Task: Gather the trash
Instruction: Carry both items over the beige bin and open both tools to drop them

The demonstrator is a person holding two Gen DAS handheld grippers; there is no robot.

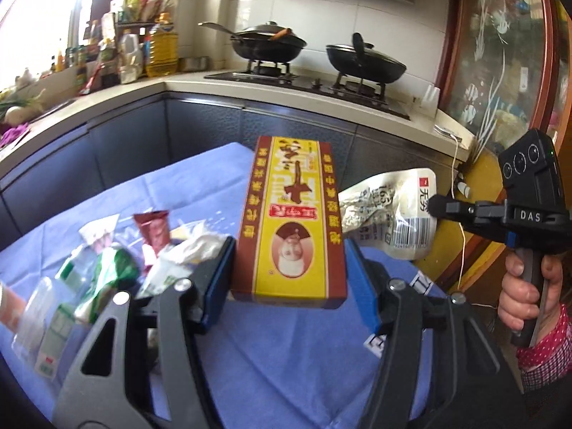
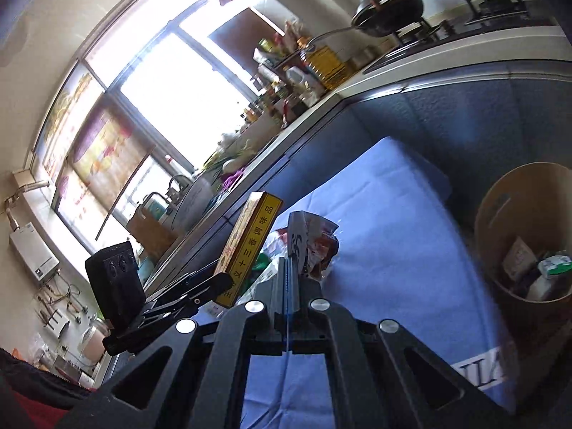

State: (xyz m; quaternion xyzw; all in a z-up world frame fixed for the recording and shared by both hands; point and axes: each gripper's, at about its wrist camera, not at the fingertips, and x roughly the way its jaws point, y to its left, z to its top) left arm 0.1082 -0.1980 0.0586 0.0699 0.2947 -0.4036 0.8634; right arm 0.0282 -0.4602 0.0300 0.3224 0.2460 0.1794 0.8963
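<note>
My left gripper (image 1: 289, 279) is shut on a yellow and red seasoning box (image 1: 291, 221) and holds it above the blue tablecloth (image 1: 286, 357). The box also shows in the right wrist view (image 2: 246, 246). My right gripper (image 2: 289, 268) is shut on a crumpled white snack wrapper (image 2: 311, 239), seen in the left wrist view (image 1: 389, 214) held up at the right. A pile of wrappers and plastic trash (image 1: 107, 264) lies on the cloth at the left. A round tan bin (image 2: 525, 243) with trash inside stands to the right of the table.
A kitchen counter (image 1: 178, 85) with bottles and a stove with two black pans (image 1: 268, 43) runs behind the table. A glass door (image 1: 500, 53) is at the right. A window (image 2: 161, 100) is behind the counter.
</note>
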